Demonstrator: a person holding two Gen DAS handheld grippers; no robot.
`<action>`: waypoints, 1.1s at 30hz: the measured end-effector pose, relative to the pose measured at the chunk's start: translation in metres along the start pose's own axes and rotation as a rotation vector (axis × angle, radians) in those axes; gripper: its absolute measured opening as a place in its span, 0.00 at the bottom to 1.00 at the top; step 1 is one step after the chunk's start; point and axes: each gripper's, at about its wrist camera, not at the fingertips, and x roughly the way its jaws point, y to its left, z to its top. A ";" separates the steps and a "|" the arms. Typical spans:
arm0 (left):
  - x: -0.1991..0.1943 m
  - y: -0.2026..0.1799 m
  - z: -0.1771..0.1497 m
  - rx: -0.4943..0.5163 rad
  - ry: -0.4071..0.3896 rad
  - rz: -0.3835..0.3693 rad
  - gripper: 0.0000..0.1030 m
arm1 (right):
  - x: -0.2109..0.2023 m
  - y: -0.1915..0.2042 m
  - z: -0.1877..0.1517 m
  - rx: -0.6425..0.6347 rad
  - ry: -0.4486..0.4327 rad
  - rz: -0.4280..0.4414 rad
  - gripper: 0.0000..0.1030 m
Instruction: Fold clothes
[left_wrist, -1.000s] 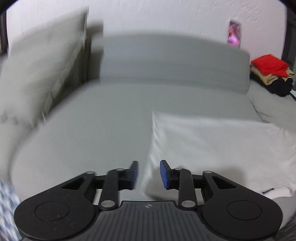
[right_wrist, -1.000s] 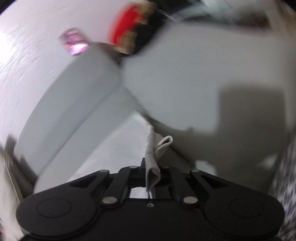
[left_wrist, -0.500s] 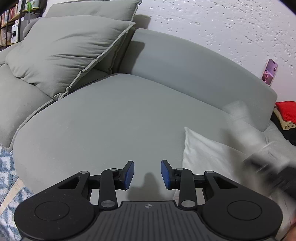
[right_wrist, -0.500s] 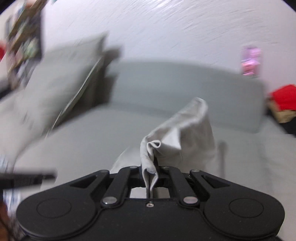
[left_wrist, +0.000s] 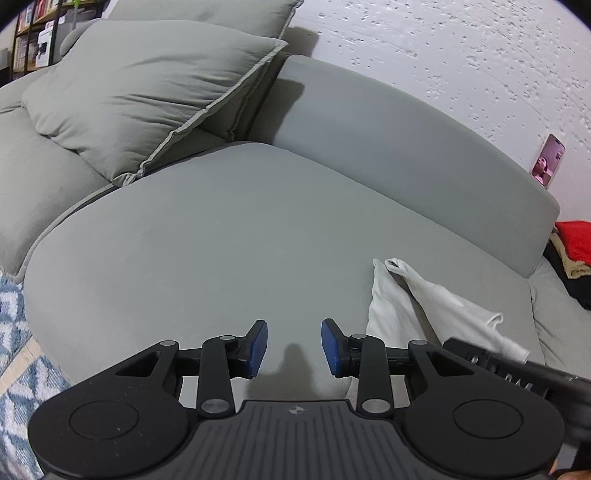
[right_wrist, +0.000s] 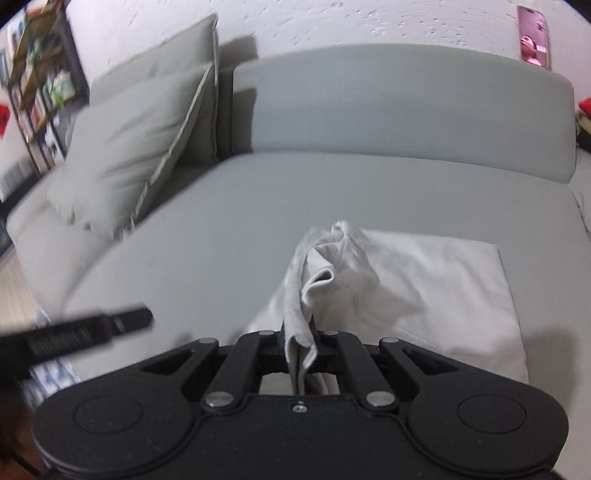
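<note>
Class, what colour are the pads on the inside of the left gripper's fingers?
Blue. The pads show best in the left wrist view.

L gripper (left_wrist: 294, 347) hangs over sofa seat (left_wrist: 229, 236), blue pads (left_wrist: 258, 345) apart, nothing btwn them. White garment (left_wrist: 402, 306) lies near seat's right edge, one corner pulled toward R gripper (left_wrist: 517, 373). Grey cushions (left_wrist: 147, 92) at back-left corner; folded clothes stack (left_wrist: 576, 251) far right.
</note>
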 end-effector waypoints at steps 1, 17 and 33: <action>0.000 0.001 0.001 -0.006 0.001 0.002 0.31 | -0.001 0.000 0.002 0.016 -0.005 0.007 0.03; -0.006 0.009 0.003 -0.076 -0.008 0.050 0.31 | -0.011 -0.024 0.014 -0.037 0.113 0.313 0.23; 0.050 -0.105 -0.014 0.433 0.113 0.065 0.04 | -0.043 -0.129 -0.021 0.050 0.032 0.123 0.09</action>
